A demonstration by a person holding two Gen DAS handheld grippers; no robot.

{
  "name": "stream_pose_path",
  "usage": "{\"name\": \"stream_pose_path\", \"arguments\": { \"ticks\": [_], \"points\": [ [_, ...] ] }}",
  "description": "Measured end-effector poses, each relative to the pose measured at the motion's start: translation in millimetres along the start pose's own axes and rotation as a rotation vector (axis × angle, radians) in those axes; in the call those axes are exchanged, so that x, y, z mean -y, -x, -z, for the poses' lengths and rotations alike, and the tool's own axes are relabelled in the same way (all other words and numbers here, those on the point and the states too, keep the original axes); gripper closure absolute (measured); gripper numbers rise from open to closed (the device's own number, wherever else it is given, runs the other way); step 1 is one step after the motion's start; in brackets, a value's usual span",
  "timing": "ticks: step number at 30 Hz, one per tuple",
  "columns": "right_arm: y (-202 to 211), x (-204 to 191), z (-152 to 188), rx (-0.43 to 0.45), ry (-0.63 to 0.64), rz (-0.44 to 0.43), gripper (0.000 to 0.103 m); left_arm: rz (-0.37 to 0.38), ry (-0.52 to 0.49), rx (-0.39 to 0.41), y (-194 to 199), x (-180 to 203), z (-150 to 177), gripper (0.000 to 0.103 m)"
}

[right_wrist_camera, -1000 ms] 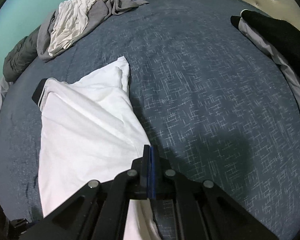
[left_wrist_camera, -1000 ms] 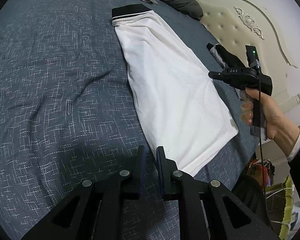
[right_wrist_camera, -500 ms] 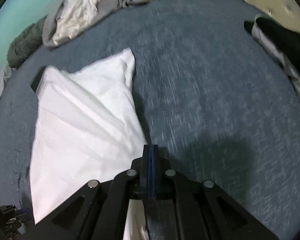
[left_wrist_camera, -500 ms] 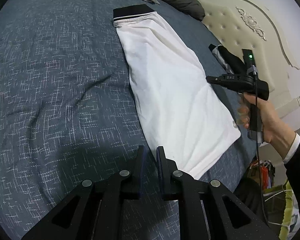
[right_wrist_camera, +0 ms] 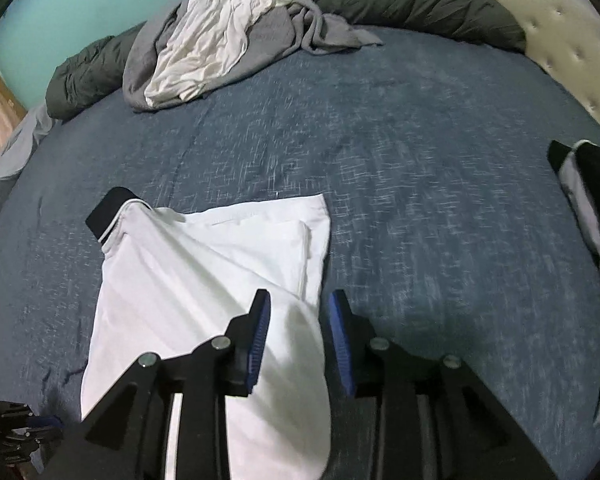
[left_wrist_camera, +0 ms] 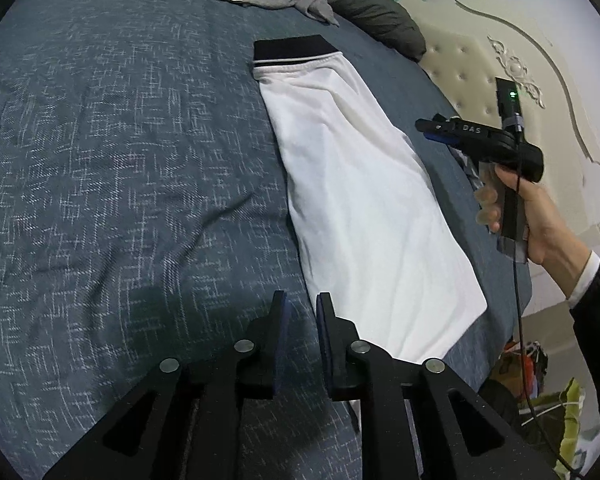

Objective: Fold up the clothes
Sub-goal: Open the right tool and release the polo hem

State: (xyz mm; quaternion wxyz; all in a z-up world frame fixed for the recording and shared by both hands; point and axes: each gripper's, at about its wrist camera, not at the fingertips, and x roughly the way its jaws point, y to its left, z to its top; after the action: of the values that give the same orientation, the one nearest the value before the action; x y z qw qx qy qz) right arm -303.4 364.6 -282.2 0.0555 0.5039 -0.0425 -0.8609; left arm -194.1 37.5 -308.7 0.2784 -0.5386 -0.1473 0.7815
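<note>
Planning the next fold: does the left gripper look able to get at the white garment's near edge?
Probably yes. The left gripper hovers open beside the white garment; nothing lies between them on the bedspread.

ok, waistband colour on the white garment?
Black waistband with a thin white stripe; left wrist view shows it best.

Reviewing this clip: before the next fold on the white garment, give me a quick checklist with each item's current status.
1. Right gripper released: ok, jaws apart, over the garment's edge.
2. Left gripper free: ok, jaws slightly apart, nothing between them.
3. White garment lying flat on the bed: ok, folded lengthwise, black waistband at the far end.
4. Layers aligned: not ok, the lower layer's corner sticks out past the top fold.
5. Clothes pile clear of the garment: ok.
6. Near hem square: cannot tell.
</note>
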Motion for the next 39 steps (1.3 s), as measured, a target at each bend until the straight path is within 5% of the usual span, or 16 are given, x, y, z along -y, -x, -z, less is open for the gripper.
{"name": "stream_pose_path", "arguments": {
  "ticks": [8,12,14,18,25,29,31,35,39],
  "points": [
    [-28.8,-9.2,0.5,-0.070,0.095,-0.012,0.067,0.006,0.006,-0.002,-4.1,-1.5,-8.0,0.084],
    [-28.5,-2.2,1.9,-0.053,0.087,-0.002,0.096,0.017,0.012,-0.012,-7.7,-1.1,-8.4,0.084],
    [-23.6,1.8,1.5,-0.018,0.073,-0.005,0.098,0.030,0.022,-0.019,-9.8,-1.9,-7.8,0.084],
    [-17.8,17.0,-1.3,0.033,-0.028,-0.009,0.099,0.026,0.019,-0.024,-11.5,-0.9,-6.1,0.084],
    [-36.0,42.6,0.8,-0.044,-0.235,-0.028,0.098,0.018,0.022,-0.026,-11.5,-2.8,-4.6,0.084],
    [-25.6,30.1,-11.7,-0.009,-0.178,-0.010,0.092,0.017,0.022,-0.024,-10.3,-3.1,-4.7,0.084],
    [-10.6,15.4,-21.4,0.055,-0.110,0.008,0.079,0.018,0.020,-0.021,-9.4,-2.3,-5.4,0.084],
    [13.8,-26.9,-36.4,0.139,-0.002,-0.117,0.079,0.017,0.019,-0.014,-7.4,-1.4,-7.2,0.084],
    [12.0,-82.6,-46.3,0.113,0.124,-0.224,0.079,0.016,0.023,-0.007,-5.4,-1.2,-8.2,0.084]
  ]
}}
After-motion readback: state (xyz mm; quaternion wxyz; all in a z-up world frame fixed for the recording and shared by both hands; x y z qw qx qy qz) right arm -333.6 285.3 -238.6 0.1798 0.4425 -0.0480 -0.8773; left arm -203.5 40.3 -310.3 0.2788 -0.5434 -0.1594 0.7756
